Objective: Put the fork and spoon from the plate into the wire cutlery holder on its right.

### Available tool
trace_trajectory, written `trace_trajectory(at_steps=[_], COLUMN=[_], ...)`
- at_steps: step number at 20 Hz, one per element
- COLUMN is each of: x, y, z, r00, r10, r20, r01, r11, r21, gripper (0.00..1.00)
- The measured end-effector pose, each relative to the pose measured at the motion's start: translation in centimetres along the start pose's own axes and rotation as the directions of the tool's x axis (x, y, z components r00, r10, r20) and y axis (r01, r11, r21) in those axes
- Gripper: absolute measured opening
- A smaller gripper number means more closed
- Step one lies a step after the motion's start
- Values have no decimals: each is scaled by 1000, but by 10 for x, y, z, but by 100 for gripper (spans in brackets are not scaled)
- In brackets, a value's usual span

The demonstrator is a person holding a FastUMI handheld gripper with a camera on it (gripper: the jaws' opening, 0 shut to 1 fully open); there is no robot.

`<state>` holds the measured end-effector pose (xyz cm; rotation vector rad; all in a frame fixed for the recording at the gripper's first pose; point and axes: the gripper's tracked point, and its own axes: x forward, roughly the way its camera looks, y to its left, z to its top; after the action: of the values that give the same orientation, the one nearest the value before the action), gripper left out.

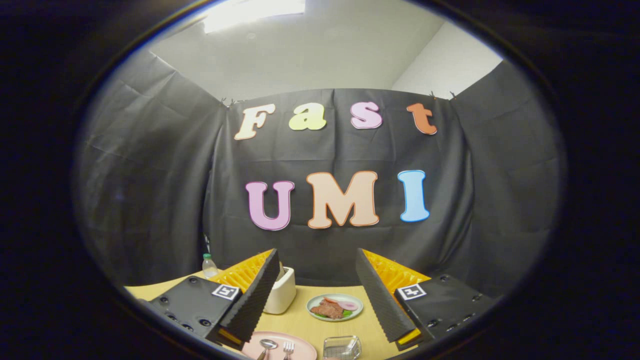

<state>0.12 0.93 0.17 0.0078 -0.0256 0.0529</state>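
1. While the gripper (317,295) hangs above the near edge of the wooden table (350,332), its fingers stand wide apart and grasp nothing; the approach step is in hand.
2. Near and low between the fingers lies the pink plate (305,350), bearing the spoon (267,345) on the left and the fork (288,348) just beside it on the right.
3. To the plate's right, close by, stands the wire cutlery holder (342,346), apparently empty.
4. Farther off sit a dish of food (334,306), a white container (281,296) and a small bottle (209,266); none obstructs the path.
5. Advice: descend steeply, straddle one handle across its width, and close only once both fingers flank it; the thin metal probably slips on the plate.
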Motion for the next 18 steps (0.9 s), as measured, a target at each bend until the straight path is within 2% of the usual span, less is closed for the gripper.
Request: trace_trajectory(at_steps=[18], x=[3], y=[30], z=[-17], r00=[997], r10=[80], r20=[2], r01=[-80], r11=[997], r21=[0], gripper=[98])
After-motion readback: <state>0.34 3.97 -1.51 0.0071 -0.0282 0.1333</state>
